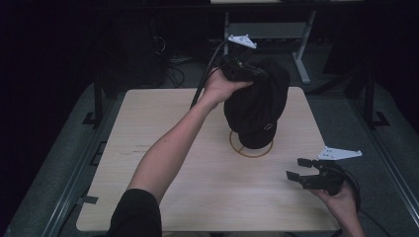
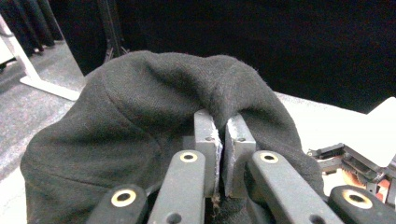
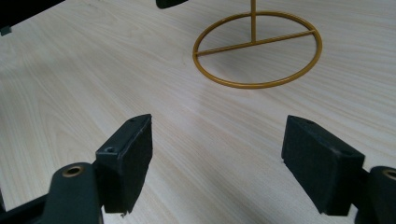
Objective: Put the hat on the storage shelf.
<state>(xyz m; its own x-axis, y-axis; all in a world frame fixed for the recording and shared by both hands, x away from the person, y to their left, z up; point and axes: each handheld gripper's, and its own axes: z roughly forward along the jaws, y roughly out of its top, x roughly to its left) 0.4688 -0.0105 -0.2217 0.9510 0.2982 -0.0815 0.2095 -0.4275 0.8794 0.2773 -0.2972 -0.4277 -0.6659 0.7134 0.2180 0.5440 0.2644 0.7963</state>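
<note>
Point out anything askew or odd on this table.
The black cap hangs lopsided over the gold wire stand, its crown bunched in the shut left gripper, not seated squarely. The open right gripper waits aside, holding nothing. Nothing spilled or damaged.

A pale wood-grain bench (image 1: 163,163) with rounded corners stands on grey carpeted floor (image 1: 49,163), its top mostly bare. Toward the far middle of the bench sits a gold wire stand (image 3: 258,49), its round ring base lying flat on the wood with a crossbar through it and a thin upright post rising from the middle. A faint dark scuff (image 1: 136,146) marks the wood on the left side.
</note>
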